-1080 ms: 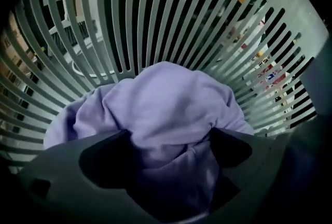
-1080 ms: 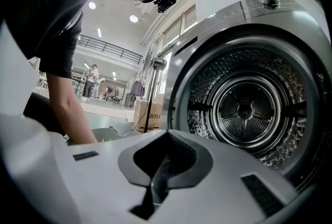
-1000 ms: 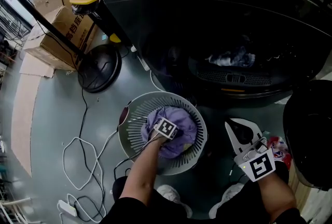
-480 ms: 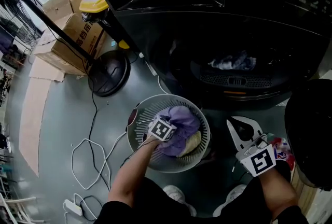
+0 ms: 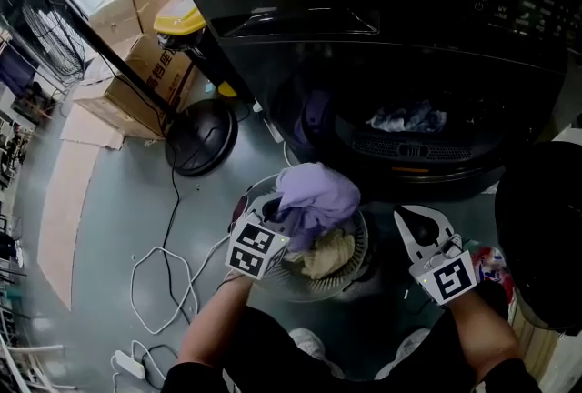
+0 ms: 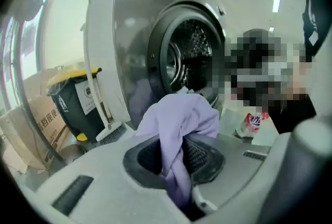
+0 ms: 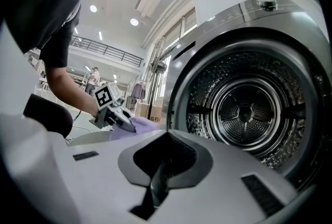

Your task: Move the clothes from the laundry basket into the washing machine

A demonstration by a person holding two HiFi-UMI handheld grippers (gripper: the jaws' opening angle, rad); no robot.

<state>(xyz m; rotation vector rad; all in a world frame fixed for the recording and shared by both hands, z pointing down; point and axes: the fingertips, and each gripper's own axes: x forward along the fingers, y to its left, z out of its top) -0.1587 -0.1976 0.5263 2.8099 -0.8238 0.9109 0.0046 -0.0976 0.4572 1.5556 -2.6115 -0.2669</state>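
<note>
Mid-carry: pinches purple garment in left gripper — jaws just closed on it — above basket, near washer. Holds right gripper idle at right, jaws together, empty. Next, probably: swing far into open drum, then release.

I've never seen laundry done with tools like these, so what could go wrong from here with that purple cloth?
The left hand-held gripper pinches only a fold of the purple cloth; the rest hangs loose, so it might slip free onto the floor. The loose end hangs over the basket and the beige cloth in it, so it could snag or drag something out.
</note>
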